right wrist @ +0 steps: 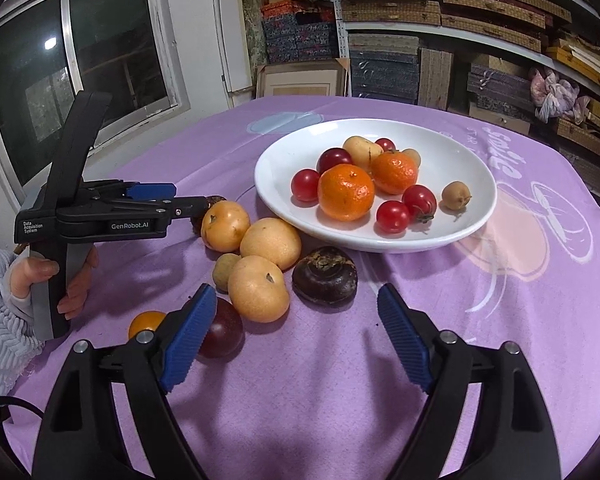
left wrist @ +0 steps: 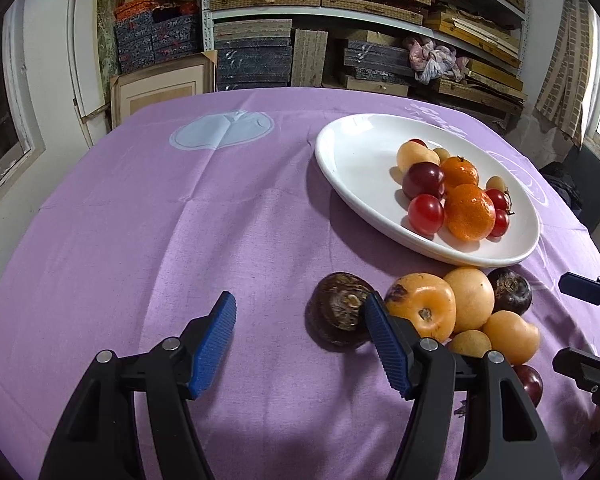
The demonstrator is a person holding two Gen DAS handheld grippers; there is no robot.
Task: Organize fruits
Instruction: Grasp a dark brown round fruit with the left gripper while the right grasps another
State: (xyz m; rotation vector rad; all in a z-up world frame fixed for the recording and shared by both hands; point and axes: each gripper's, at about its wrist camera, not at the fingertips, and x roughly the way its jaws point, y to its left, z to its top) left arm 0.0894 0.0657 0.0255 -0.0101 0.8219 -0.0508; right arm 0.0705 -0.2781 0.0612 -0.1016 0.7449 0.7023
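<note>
1. The left gripper (left wrist: 300, 340) has its jaws apart with nothing between them; its right pad is just beside a dark brown fruit (left wrist: 338, 314) on the purple cloth (left wrist: 140, 220).
2. The right gripper (right wrist: 296, 340) has its jaws wide and empty, above bare cloth.
3. The white plate (right wrist: 472, 184) holds two mandarins (right wrist: 346, 191), some red tomatoes (right wrist: 393, 216), a dark plum (right wrist: 334, 159) and a few small pale fruits.
4. Beside the plate, on the cloth, lie three yellow-orange fruits (right wrist: 270, 243), a second dark brown fruit (right wrist: 325, 275), a plum (right wrist: 224, 332) and a small orange tomato (right wrist: 146, 322).
5. A hand (right wrist: 74, 276) holds the left gripper's handle.
</note>
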